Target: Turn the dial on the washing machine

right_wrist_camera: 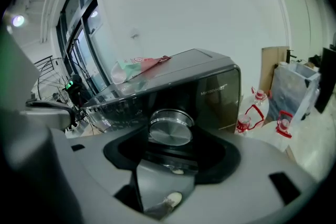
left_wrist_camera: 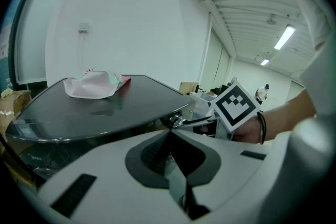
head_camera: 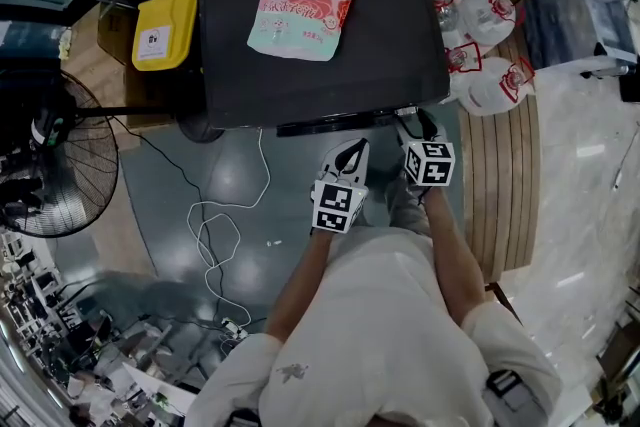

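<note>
White-shirted shoulders fill the bottom of the head view, and both grippers are held out beyond them to the front edge of the dark grey, glossy-topped washing machine. A pink and green detergent pouch lies on its lid.

The round brushed-metal dial is mounted on the machine's front panel, below the lid edge. It sits between the jaws of the right gripper, which appear closed on its rim. The left gripper is held just beside, short of the panel, with its jaws pressed together on nothing.

The step in hand is judged to be the turn itself. It is best done by rolling the right gripper about the dial's own axis, with the grip kept square on the rim. A smooth metal edge is likely to slip if the gripper is tilted or pulled outward.

In the head view the dial is hidden beneath the lid's overhang. It is seen head-on only in the right gripper view. The side-on approach of the right gripper's marker cube and slim fingers is given only by the left gripper view.
</note>
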`<state>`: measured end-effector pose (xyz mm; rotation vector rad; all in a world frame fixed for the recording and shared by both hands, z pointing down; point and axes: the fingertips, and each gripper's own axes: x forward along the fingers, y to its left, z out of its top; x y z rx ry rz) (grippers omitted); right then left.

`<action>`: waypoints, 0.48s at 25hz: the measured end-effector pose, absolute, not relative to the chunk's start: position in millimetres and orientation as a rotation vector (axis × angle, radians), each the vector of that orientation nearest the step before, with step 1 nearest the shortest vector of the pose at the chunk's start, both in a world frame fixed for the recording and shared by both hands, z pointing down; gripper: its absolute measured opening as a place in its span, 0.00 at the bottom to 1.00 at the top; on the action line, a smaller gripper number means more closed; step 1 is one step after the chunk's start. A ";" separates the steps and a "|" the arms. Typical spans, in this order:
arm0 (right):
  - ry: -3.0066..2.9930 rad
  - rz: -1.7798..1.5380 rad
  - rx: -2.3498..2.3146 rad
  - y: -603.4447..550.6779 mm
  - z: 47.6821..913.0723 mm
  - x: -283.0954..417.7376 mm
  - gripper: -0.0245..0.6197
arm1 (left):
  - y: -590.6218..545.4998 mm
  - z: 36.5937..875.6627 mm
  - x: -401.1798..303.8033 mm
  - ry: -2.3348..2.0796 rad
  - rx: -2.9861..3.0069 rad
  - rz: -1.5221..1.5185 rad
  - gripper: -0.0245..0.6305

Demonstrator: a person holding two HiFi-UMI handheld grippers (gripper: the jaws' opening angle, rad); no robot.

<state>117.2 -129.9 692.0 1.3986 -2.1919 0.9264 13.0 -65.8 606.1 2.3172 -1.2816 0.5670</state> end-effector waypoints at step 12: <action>-2.247 1.114 1.407 -130.3 690.9 118.7 0.46 | -65.5 604.4 16.8 -1.277 2.320 0.567 0.06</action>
